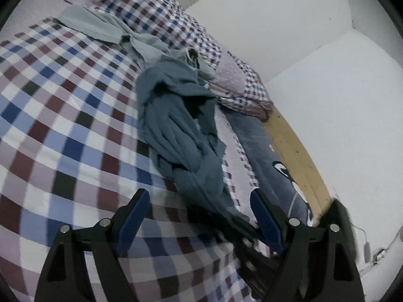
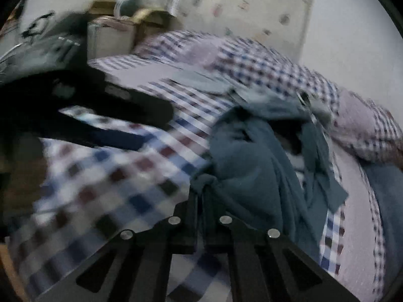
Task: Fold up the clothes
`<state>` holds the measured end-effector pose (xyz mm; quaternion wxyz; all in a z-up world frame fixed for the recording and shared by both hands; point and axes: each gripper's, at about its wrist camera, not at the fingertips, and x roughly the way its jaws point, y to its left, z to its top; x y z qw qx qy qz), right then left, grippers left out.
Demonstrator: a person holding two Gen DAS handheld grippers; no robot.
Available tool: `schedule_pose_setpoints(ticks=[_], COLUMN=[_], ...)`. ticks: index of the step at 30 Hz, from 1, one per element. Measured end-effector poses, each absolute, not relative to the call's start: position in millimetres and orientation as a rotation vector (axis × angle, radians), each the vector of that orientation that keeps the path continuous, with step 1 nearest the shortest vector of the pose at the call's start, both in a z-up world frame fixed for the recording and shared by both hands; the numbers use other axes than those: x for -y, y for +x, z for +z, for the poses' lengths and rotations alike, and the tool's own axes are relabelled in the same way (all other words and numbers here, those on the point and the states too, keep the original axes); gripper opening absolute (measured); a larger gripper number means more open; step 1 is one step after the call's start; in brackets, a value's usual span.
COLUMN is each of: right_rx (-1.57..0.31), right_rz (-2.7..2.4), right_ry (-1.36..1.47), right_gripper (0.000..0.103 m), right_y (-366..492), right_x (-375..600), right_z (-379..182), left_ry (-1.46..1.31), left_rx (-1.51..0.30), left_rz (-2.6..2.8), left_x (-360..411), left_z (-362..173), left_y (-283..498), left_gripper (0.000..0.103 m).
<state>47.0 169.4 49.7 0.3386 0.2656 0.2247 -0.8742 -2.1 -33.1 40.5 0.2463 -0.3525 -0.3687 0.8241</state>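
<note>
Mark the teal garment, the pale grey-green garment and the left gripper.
teal garment (image 1: 173,123): left wrist view, bunched middle folds.
pale grey-green garment (image 1: 88,24): left wrist view, flat spread part.
left gripper (image 1: 201,201): left wrist view, midway between its open jaws.

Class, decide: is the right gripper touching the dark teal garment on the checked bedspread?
Touching. The right wrist view shows the right gripper with its jaws closed on a bunched edge of the dark teal garment.

A bed (image 1: 63,115) covered with a checked sheet of blue, maroon and white fills the room. White walls (image 1: 289,25) meet in a corner beside it, above a wooden bed frame (image 1: 294,146). Cardboard boxes (image 2: 110,37) stand beyond, dimly lit.
</note>
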Motion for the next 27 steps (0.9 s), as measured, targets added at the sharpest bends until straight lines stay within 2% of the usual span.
schedule_pose_setpoints(ticks=[6, 8, 9, 10, 12, 15, 19, 20, 22, 23, 24, 26, 27], right_rx=[-0.484, -0.447, -0.421, -0.406, -0.367, -0.317, -0.259, -0.252, -0.213, -0.186, -0.159, -0.072, -0.018], right_rz=[-2.056, -2.023, -2.005, -1.993, -1.949, -1.896, -1.941, -1.977, -2.083, -2.144, -2.205, -2.3, -2.323], right_ry=[0.691, 0.71, 0.721, 0.728, 0.752, 0.745, 0.725, 0.723, 0.757, 0.782, 0.808, 0.879, 0.911], right_gripper=[0.001, 0.001, 0.001, 0.002, 0.002, 0.001, 0.002, 0.006, 0.03, 0.049, 0.063, 0.07, 0.07], right_y=[83.8, 86.7, 86.8, 85.9, 84.6, 86.2, 86.7, 84.0, 71.9, 64.3, 56.8, 40.7, 33.6], right_x=[-189.1, -198.2, -203.4, -207.2, -215.9, -227.8, -246.6, -251.7, -266.4, -274.8, -283.3, -304.5, -315.6], right_z=[60.6, 57.7, 55.9, 55.0, 52.0, 55.1, 64.5, 66.0, 63.8, 61.6, 59.4, 51.5, 47.5], left_ry=[-0.997, -1.033, -1.055, -1.096, -1.152, -1.155, -1.026, -0.985, -0.903, -0.873, -0.842, -0.784, -0.761], left_rx=[0.953, 0.933, 0.923, 0.92, 0.936, 0.948, 0.989, 0.998, 1.008, 1.014, 1.022, 1.053, 1.064], left_rz=[2.187, 2.177, 2.174, 2.176, 2.169, 2.167, 2.163, 2.168, 2.184, 2.195, 2.206, 2.224, 2.24], left_x=[12.3, 3.9, -0.4, -4.1, -6.8, -8.7, -1.9, 0.8, 7.3, 10.8, 15.3, 26.0, 31.7], left_z=[36.4, 32.0, 29.4, 24.6, 16.2, 13.2, 28.7, 34.2, 46.3, 50.3, 54.8, 62.9, 67.6], left_y=[-3.7, -6.3, -7.8, -9.7, -12.2, -10.2, -1.5, 1.0, 6.8, 8.9, 11.0, 13.9, 15.3], left_gripper=[0.085, 0.071, 0.048, 0.031, 0.025, 0.006, 0.004, 0.004, 0.003, 0.003, 0.003, 0.003, 0.003])
